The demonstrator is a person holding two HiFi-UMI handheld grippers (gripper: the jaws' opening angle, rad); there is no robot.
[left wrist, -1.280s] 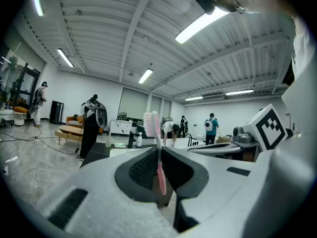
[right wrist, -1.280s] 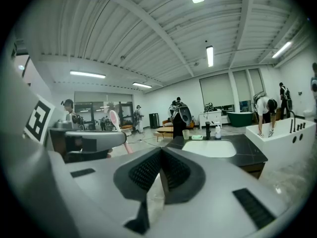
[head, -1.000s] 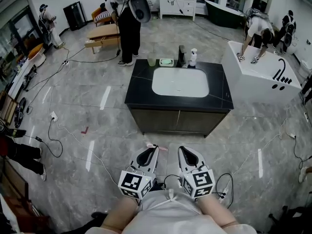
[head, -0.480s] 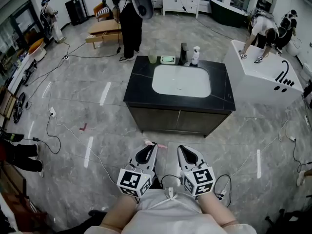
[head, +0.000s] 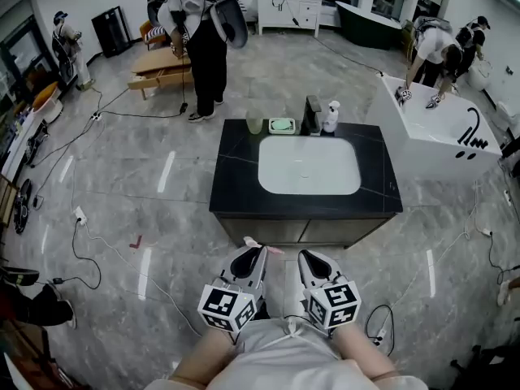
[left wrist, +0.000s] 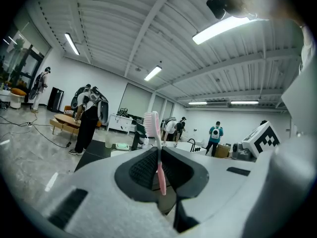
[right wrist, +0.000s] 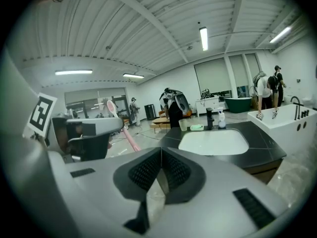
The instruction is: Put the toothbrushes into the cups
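Observation:
My left gripper (head: 249, 254) is shut on a pink toothbrush (left wrist: 157, 152), which stands upright between the pads with its bristle head on top; its pink ends (head: 250, 241) poke out by the jaw tips in the head view. My right gripper (head: 314, 260) is shut with nothing in it, its pads meeting (right wrist: 161, 166). Both are held low in front of me, short of the black vanity (head: 229, 177). A pale green cup (head: 254, 124) stands at the vanity's back edge, left of the faucet, and shows small in the right gripper view (right wrist: 184, 125).
The vanity holds a white sink (head: 309, 166), a green soap dish (head: 282, 125), a black faucet (head: 312, 114) and a white pump bottle (head: 331, 117). A white bathtub (head: 435, 128) with people leaning over it stands to the right. A person in black (head: 199, 39) is behind the vanity. Cables cross the floor (head: 89, 242).
The vanity has come nearer in the head view as I stepped toward it. Both grippers kept side by side, the toothbrush still in the left one.

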